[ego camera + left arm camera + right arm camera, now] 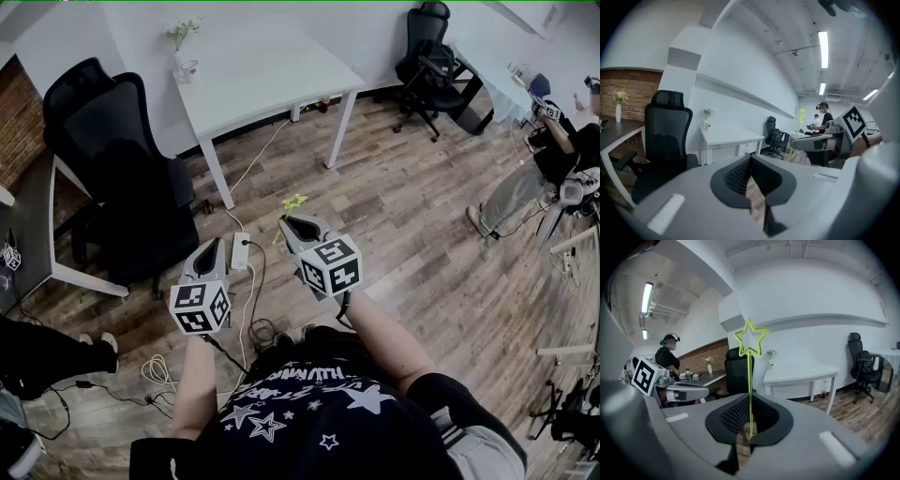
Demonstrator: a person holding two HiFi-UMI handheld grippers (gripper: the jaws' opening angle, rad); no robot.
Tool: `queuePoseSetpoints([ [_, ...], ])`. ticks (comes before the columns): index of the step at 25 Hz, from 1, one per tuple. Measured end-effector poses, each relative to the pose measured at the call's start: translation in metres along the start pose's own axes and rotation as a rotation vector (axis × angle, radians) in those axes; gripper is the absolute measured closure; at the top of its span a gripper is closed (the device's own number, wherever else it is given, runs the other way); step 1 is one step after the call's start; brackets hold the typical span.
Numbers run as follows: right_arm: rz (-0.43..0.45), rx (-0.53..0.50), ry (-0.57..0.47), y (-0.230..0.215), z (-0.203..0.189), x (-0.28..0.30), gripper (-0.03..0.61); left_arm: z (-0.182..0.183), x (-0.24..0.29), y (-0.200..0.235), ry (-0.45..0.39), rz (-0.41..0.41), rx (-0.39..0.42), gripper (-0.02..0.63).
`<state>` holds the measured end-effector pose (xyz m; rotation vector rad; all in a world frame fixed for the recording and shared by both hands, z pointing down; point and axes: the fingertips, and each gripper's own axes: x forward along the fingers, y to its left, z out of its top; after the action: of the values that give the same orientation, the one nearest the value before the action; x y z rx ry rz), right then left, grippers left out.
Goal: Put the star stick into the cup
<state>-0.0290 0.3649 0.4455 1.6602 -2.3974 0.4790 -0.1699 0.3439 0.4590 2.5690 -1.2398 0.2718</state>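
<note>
My right gripper (287,223) is shut on the thin yellow-green star stick (296,201), held over the wooden floor. In the right gripper view the stick (750,380) rises upright out of the pads, with its star outline (751,337) at the top. My left gripper (213,244) hangs beside it to the left, shut with nothing in it; its pads (740,176) meet at the tip. From the left gripper view the stick (801,119) and the right gripper (820,140) show to the right. I cannot pick out a cup with certainty.
A white table (262,70) stands ahead, with a small potted plant (185,52) on it. A black office chair (112,159) is at the left beside a dark desk (33,225). A power strip and cables (240,251) lie on the floor. A seated person (553,159) is at the right.
</note>
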Motion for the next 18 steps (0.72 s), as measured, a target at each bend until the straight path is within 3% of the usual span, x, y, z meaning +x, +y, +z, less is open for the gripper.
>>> queuePoseSetpoints([
  [18,0.025,-0.013,0.022,0.005,-0.008,0.020,0.548,-0.009,0.000,0.022,0.017,0.034,-0.006,0.611],
])
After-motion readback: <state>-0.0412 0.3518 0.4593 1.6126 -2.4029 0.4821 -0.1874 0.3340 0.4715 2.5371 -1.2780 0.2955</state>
